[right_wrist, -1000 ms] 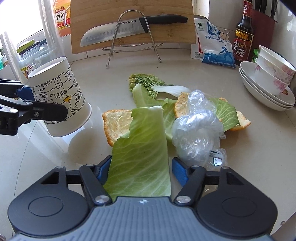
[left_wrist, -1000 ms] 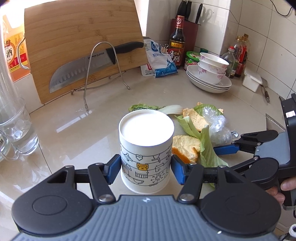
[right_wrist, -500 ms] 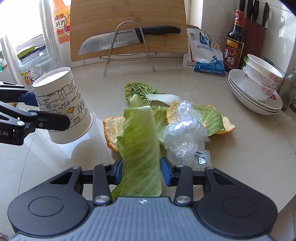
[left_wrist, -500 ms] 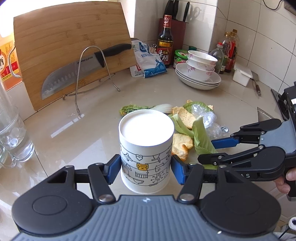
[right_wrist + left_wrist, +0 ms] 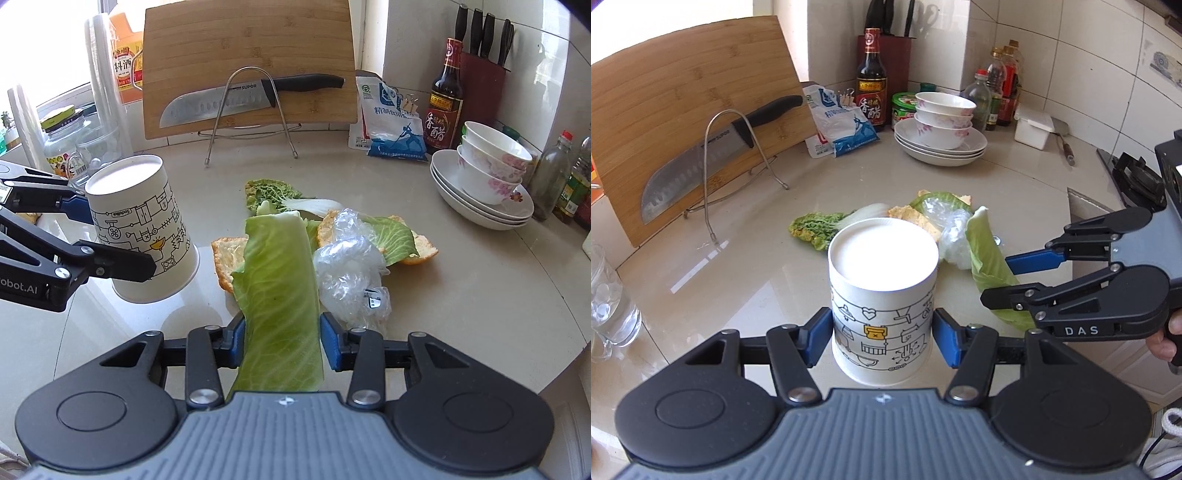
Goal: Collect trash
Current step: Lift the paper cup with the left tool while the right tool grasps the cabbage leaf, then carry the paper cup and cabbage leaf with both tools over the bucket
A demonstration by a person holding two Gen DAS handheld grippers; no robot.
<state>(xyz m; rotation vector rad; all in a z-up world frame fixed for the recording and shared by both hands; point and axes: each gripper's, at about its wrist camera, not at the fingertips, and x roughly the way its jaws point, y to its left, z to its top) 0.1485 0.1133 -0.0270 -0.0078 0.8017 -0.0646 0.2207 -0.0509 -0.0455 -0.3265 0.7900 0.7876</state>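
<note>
My left gripper (image 5: 882,341) is shut on a white printed paper cup (image 5: 882,295), held above the counter; the cup also shows at the left in the right wrist view (image 5: 142,229), tilted. My right gripper (image 5: 282,341) is shut on a long green cabbage leaf (image 5: 280,291), lifted off the pile; the leaf also shows in the left wrist view (image 5: 991,266). On the counter lie orange peels (image 5: 225,258), crumpled clear plastic (image 5: 351,266), another green leaf (image 5: 391,234) and a dark curly leaf with a white stalk (image 5: 273,192).
A cutting board (image 5: 247,62) with a knife (image 5: 240,99) on a wire stand leans at the back. Stacked bowls and plates (image 5: 487,177) stand at right, with a sauce bottle (image 5: 445,99), a blue-white bag (image 5: 391,122) and glass jars (image 5: 70,147).
My right gripper has closed on the cabbage leaf and raised it from the pile. Both grippers have pulled back and up, the cup staying in the left one.
</note>
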